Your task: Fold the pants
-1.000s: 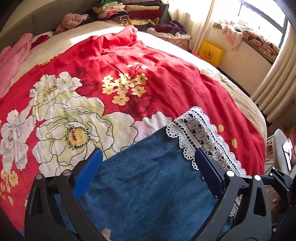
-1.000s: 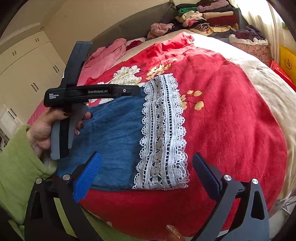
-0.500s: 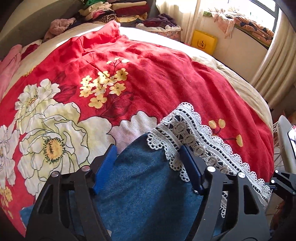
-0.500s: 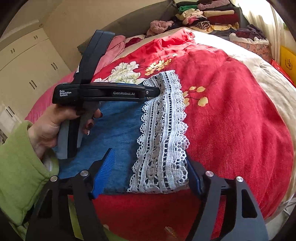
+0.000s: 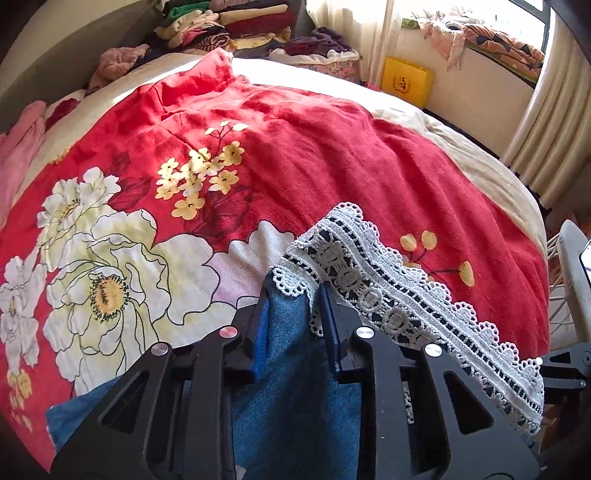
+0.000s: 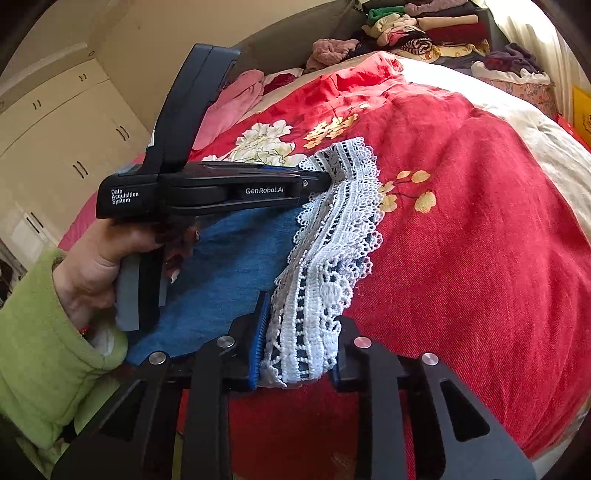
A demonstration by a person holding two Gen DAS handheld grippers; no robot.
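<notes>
Blue denim pants with a white lace hem lie on a red floral bedspread. My left gripper is shut on the far corner of the hem, with denim bunched between its fingers. My right gripper is shut on the near end of the lace hem. The right wrist view also shows the left gripper pinching the far corner, and the denim between the two grippers.
Folded clothes are stacked at the head of the bed. Pink garments lie at the left edge. A yellow box and curtains stand to the right. White cupboards are on the left.
Both grippers went from open to shut on the lace hem, one at each end. The hem is now bunched and slightly lifted.
</notes>
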